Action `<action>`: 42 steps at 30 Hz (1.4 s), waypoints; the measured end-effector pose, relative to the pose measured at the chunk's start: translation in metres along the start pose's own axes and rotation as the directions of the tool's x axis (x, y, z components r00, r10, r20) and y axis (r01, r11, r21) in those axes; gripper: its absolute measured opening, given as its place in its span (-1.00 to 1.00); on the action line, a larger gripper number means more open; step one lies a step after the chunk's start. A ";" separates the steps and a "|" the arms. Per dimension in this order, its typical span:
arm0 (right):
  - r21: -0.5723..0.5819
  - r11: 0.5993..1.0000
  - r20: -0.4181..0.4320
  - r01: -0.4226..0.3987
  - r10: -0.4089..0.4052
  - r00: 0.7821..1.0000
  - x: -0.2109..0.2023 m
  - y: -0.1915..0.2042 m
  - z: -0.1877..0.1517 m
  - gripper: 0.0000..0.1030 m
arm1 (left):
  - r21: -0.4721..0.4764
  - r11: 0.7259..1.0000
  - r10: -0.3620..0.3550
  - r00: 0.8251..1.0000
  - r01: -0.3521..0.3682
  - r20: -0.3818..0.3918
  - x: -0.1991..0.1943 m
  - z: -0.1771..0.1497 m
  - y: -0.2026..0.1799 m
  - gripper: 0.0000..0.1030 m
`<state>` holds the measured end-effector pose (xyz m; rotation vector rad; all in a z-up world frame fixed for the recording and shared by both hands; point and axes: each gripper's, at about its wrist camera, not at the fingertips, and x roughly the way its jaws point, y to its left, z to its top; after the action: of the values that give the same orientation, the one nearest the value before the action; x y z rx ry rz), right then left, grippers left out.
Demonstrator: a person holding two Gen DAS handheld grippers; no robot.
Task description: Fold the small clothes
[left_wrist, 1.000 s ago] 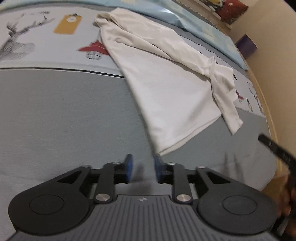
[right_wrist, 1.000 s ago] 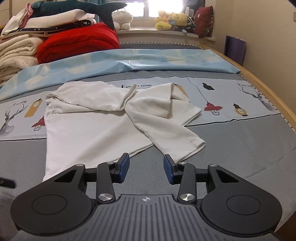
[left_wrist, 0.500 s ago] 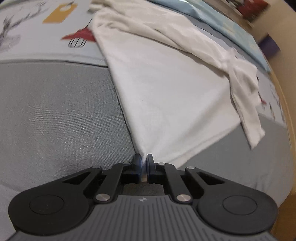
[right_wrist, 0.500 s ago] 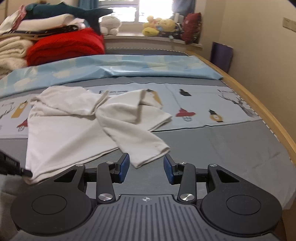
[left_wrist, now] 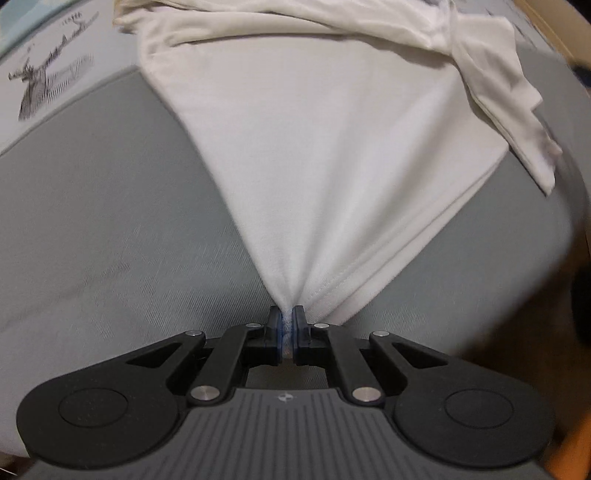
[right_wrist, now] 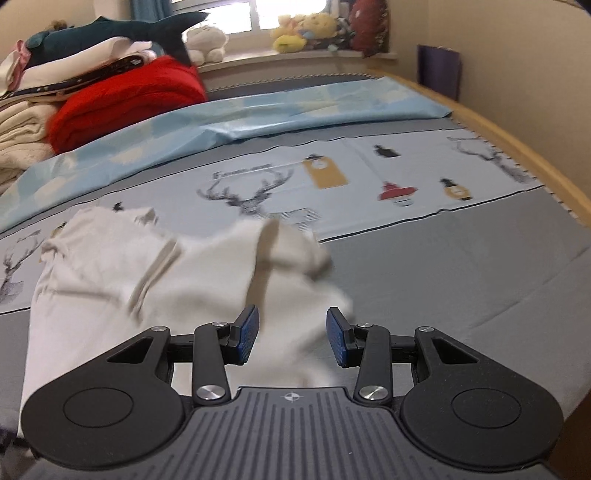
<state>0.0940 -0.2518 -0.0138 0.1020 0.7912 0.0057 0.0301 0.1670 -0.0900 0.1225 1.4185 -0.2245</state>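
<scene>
Left hand-held gripper (left_wrist: 284, 321): pointing down, pinching hem corner of white shirt (left_wrist: 332, 147) lying on bed (left_wrist: 92, 221) | right hand-held gripper (right_wrist: 291, 334): angled downward, spread, empty, over shirt | bedsheet print too blurred to read

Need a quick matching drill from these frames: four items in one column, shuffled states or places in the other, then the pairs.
Items:
1. left tongs
2. right tongs
3. red folded blanket
4. dark teal plush shark

States or places:
A. open, nothing between the pads
B. top of the stack of bedding at the head of the bed
C. shut on a corner of the white cotton garment
D. beside the cream blankets, under the pile

Pairs: 1-C, 2-A, 3-D, 4-B
</scene>
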 end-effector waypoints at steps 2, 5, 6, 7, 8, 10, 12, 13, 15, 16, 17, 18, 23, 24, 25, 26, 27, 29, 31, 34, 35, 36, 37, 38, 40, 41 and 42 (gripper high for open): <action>-0.008 0.999 -0.043 -0.034 0.034 0.999 0.010 0.010 -0.001 -0.13 | 0.022 1.000 -0.017 1.000 0.017 -0.007 -0.004 -0.018 0.010 -0.90; -0.002 0.993 -0.155 -0.117 0.115 0.981 0.028 0.026 -0.006 0.07 | 0.027 0.997 -0.067 0.997 0.066 0.024 -0.011 -0.036 0.024 -0.87; 0.000 0.991 -0.195 -0.137 0.134 0.972 0.036 0.032 -0.008 0.12 | 0.016 0.997 -0.079 0.996 0.079 0.035 -0.014 -0.038 0.028 -0.83; 0.002 0.989 -0.229 -0.151 0.147 0.962 0.042 0.037 -0.009 0.13 | -0.001 0.997 -0.082 0.996 0.082 0.047 -0.016 -0.036 0.034 -0.76; 0.001 0.987 -0.257 -0.158 0.153 0.954 0.048 0.042 -0.010 0.13 | -0.027 0.996 -0.085 0.994 0.087 0.066 -0.020 -0.035 0.039 -0.71; -0.005 0.988 -0.285 -0.157 0.149 0.947 0.058 0.051 -0.009 0.13 | -0.094 0.991 -0.084 0.988 0.096 0.129 -0.028 -0.029 0.050 -0.69; -0.004 0.989 -0.295 -0.151 0.143 0.945 0.066 0.055 -0.007 0.12 | -0.164 0.980 -0.080 0.978 0.112 0.191 -0.038 -0.019 0.059 -0.68; -0.004 0.990 -0.294 -0.143 0.136 0.946 0.069 0.055 -0.008 0.11 | -0.187 0.976 -0.072 0.974 0.114 0.216 -0.041 -0.013 0.062 -0.67; 0.011 0.989 -0.296 -0.148 0.145 0.944 0.073 0.057 -0.006 -0.44 | -0.213 0.973 -0.028 0.964 0.086 0.265 -0.049 0.005 0.062 -0.57; 0.019 0.987 -0.298 -0.160 0.159 0.941 0.075 0.055 -0.005 -0.71 | -0.217 0.973 -0.009 0.959 0.074 0.283 -0.052 0.012 0.059 -0.52; 0.025 0.985 -0.289 -0.170 0.170 0.942 0.076 0.056 -0.003 -0.98 | -0.219 0.973 0.002 0.954 0.067 0.301 -0.054 0.022 0.054 -0.51; 0.027 0.984 -0.265 -0.177 0.177 0.948 0.074 0.056 0.001 -0.98 | -0.218 0.973 0.002 0.947 0.071 0.321 -0.053 0.032 0.047 -0.51; 0.056 0.986 -0.083 -0.155 0.159 0.984 0.058 0.037 0.025 -0.99 | -0.139 0.979 -0.082 0.908 0.152 0.412 -0.047 0.082 -0.002 -0.26; 0.062 0.990 -0.045 -0.129 0.132 0.990 0.055 0.030 0.030 -0.99 | -0.112 0.979 -0.105 0.899 0.168 0.424 -0.046 0.093 -0.015 -0.21; 0.068 0.993 -0.006 -0.094 0.094 0.996 0.053 0.021 0.035 -0.99 | -0.087 0.980 -0.124 0.893 0.178 0.432 -0.043 0.102 -0.026 -0.10; 0.078 0.995 0.027 -0.057 0.055 0.998 0.051 0.012 0.041 -1.00 | -0.057 0.982 -0.139 0.888 0.182 0.439 -0.041 0.113 -0.041 0.01; 0.087 0.996 0.057 -0.017 0.012 0.998 0.051 0.004 0.045 -1.00 | -0.034 0.984 -0.144 0.886 0.177 0.441 -0.037 0.118 -0.053 0.08; 0.095 0.993 0.117 0.076 -0.087 0.989 0.052 -0.015 0.055 -1.00 | 0.014 0.987 -0.151 0.887 0.161 0.437 -0.027 0.133 -0.079 0.34; 0.125 0.983 0.151 0.136 -0.155 0.976 0.056 -0.037 0.064 -1.00 | 0.064 0.987 -0.161 0.887 0.148 0.433 -0.016 0.147 -0.103 0.36; 0.154 0.970 0.145 0.190 -0.213 0.966 0.069 -0.065 0.074 -1.00 | 0.126 0.985 -0.162 0.899 0.121 0.407 0.010 0.161 -0.122 0.38; 0.155 0.975 0.124 0.159 -0.179 0.976 0.076 -0.072 0.076 -1.00 | 0.142 0.986 -0.134 0.916 0.085 0.379 0.021 0.167 -0.129 0.36; 0.154 0.983 0.097 0.097 -0.112 0.989 0.082 -0.075 0.077 -1.00 | 0.161 0.985 -0.110 0.927 0.055 0.358 0.031 0.171 -0.131 0.31; 0.147 0.989 0.052 0.019 -0.027 0.998 0.090 -0.076 0.077 -0.95 | 0.184 0.982 -0.102 0.931 0.039 0.350 0.037 0.173 -0.133 0.01; 0.145 0.988 -0.006 -0.052 0.054 0.999 0.099 -0.073 0.076 -0.90 | 0.209 0.976 -0.126 0.931 0.055 0.343 0.039 0.175 -0.131 -0.60; 0.155 0.969 -0.142 -0.191 0.214 0.966 0.117 -0.062 0.074 -0.33 | 0.204 0.975 -0.162 0.922 0.094 0.353 0.030 0.180 -0.118 -0.94; 0.154 0.958 -0.169 -0.243 0.267 0.949 0.120 -0.056 0.072 0.06 | 0.182 0.979 -0.153 0.916 0.089 0.372 0.022 0.182 -0.105 -0.94; 0.133 0.952 -0.174 -0.275 0.295 0.939 0.122 -0.047 0.070 0.19 | 0.147 0.985 -0.141 0.910 0.089 0.391 0.013 0.184 -0.087 -0.94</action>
<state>0.2279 -0.2995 -0.0555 0.3216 0.9645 0.2526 0.1895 0.0418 -0.0706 0.0895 1.0018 -0.4136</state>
